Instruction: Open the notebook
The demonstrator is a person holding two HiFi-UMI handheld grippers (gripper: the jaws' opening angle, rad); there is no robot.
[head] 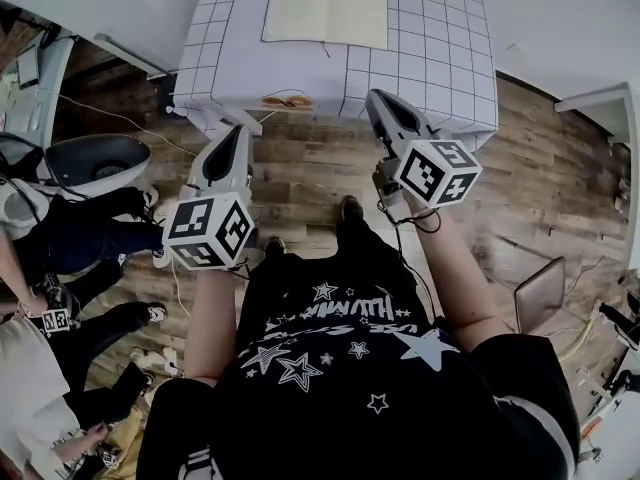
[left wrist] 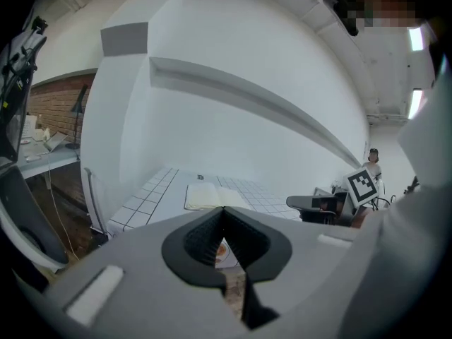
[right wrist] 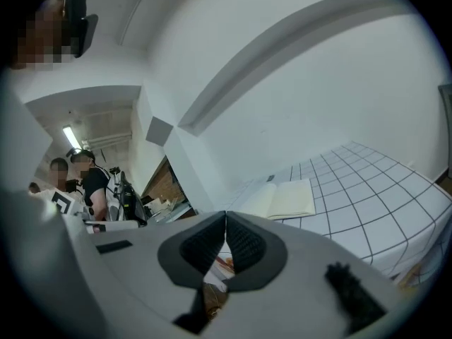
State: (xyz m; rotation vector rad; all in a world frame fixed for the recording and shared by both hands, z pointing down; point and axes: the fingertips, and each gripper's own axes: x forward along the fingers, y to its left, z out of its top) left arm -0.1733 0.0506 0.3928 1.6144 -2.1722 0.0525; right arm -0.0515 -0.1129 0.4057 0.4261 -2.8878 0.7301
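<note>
The notebook lies open, its cream pages flat, at the far side of the table with the white grid cloth. It also shows in the left gripper view as the notebook and in the right gripper view as the notebook. My left gripper hangs over the wooden floor just short of the table's front edge, shut and holding nothing. My right gripper is level with that front edge, also shut with nothing in it. Both are well apart from the notebook. In their own views the left gripper and right gripper show jaws meeting at the tips.
A small orange-and-white thing sits at the table's front edge between the grippers. People and a white chair are at the left. A brown board leans at the right on the wooden floor.
</note>
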